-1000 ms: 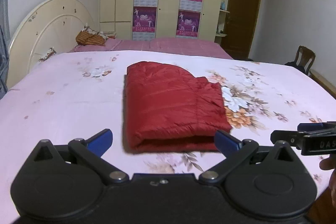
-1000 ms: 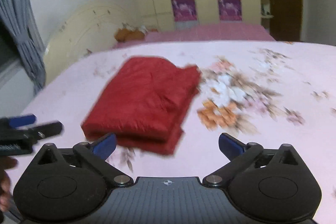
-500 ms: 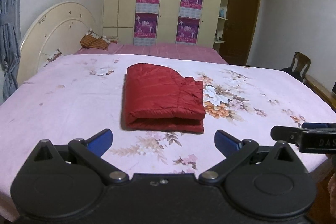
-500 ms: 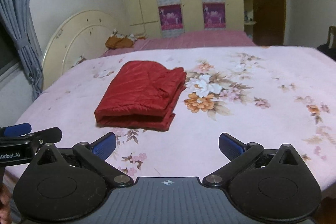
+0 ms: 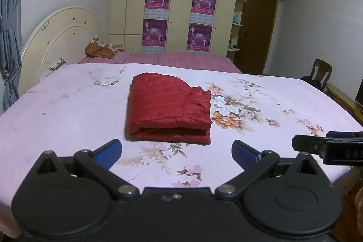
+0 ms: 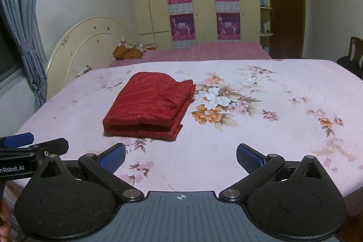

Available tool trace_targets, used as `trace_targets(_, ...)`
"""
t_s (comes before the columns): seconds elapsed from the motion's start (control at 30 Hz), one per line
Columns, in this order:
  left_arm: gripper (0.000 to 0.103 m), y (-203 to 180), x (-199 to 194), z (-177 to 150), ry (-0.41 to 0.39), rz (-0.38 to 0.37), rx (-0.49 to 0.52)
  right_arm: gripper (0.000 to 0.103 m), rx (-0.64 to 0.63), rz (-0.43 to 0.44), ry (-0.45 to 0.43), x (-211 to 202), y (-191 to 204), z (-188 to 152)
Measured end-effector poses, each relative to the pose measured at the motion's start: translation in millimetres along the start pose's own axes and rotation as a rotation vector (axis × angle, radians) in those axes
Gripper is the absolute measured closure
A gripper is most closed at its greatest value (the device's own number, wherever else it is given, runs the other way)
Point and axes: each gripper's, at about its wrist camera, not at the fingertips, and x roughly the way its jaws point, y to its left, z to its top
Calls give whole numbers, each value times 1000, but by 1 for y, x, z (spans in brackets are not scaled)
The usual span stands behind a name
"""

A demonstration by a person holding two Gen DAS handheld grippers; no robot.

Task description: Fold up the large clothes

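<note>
Left wrist view: the left hand-held gripper (image 5: 176,150) has its blue-padded fingers (image 5: 108,149) spread wide apart, holding nothing, above the near part of the bed (image 5: 68,110). The right hand-held gripper (image 5: 326,145) pokes in from the right edge; whether it is apart or together cannot be told here. A red padded jacket (image 5: 169,107) lies folded into a thick rectangle mid-bed, its fold facing the camera, beside the sheet's flower print (image 5: 229,110). Behind stand a cream headboard (image 5: 61,37), a wardrobe (image 5: 177,3) and a chair (image 5: 321,70).

Right wrist view: the right hand-held gripper (image 6: 181,157) is likewise wide apart and empty, short of the jacket (image 6: 150,102). The left hand-held gripper (image 6: 27,145) shows at the left edge.
</note>
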Motion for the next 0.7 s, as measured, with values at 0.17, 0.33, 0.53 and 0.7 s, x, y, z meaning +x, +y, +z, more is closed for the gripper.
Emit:
trace_targets(0.17, 0, -2, -1, 0, -3, 2, 4, 0, 1, 3, 1, 0, -1, 0)
trace_targets(0.33, 0, -1, -1, 1, -8, 4, 8, 0, 0, 5, -2, -2, -2, 3)
trace_targets(0.53, 0, -1, -3, 0, -6, 6, 10, 0, -4, 6, -2, -2, -1, 5)
trace_targets(0.7, 0, -1, -4, 1, -7, 7, 10, 0, -7, 8, 0, -1, 1, 6)
